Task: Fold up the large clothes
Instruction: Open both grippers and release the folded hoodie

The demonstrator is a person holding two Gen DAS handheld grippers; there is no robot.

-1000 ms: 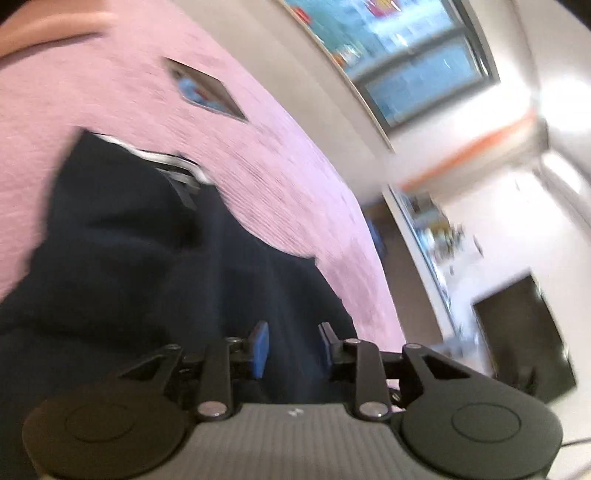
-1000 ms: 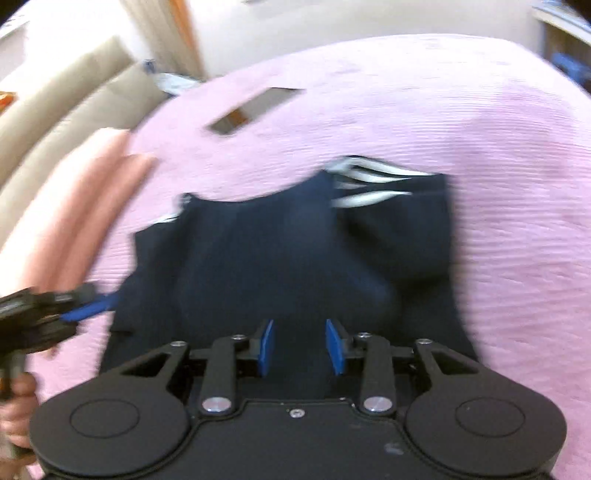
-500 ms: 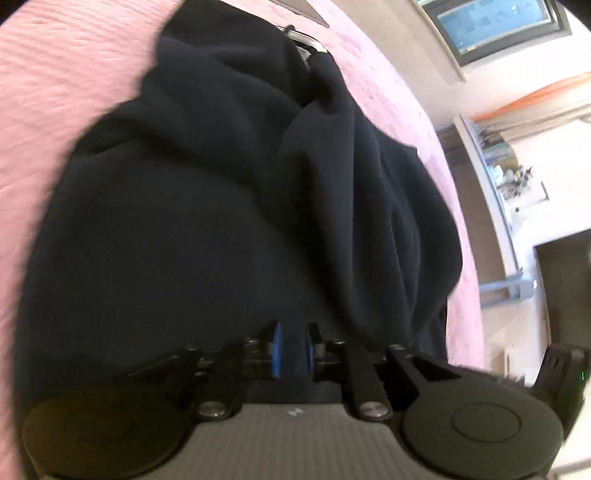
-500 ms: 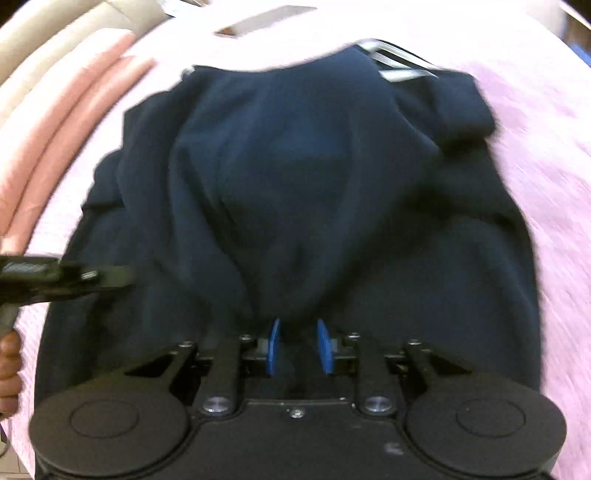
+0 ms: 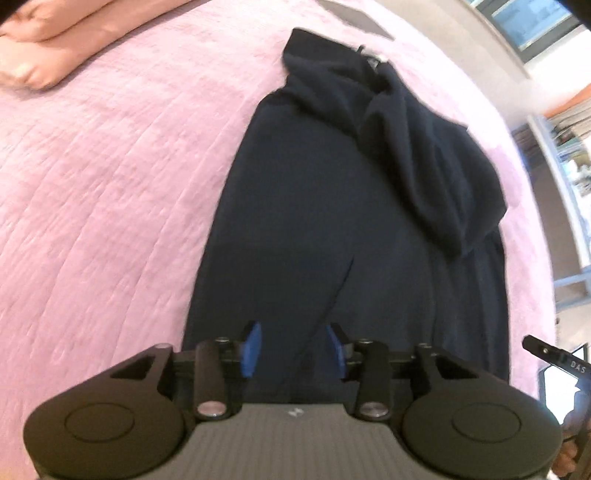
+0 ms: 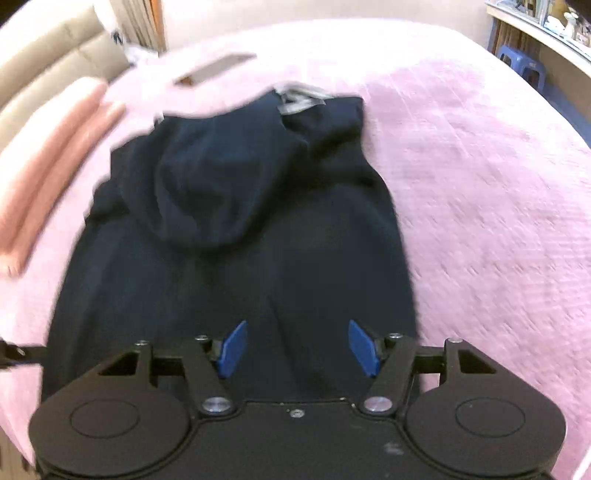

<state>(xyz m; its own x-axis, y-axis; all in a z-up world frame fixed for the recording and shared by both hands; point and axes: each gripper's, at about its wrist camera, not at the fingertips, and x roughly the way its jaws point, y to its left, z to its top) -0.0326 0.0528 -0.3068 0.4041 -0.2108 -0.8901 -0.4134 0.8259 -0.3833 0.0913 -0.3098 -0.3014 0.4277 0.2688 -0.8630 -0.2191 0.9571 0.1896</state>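
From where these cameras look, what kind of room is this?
Most likely a bedroom in a home. A dark navy garment lies spread on a wide bed with a pink quilted bedspread, a pink pillow sits near a beige padded headboard, and cluttered shelves line one wall.

garment [image 5: 332,229]: navy, maybe black | bedspread [image 5: 110,184]: pink, ribbed | pillow [image 5: 40,55]: salmon | claw pads [image 6: 232,349]: blue

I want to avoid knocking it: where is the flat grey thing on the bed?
The flat grey thing lies on the pink bedspread just beyond the dark garment's far end, upper left in the right wrist view, near the pink pillows.
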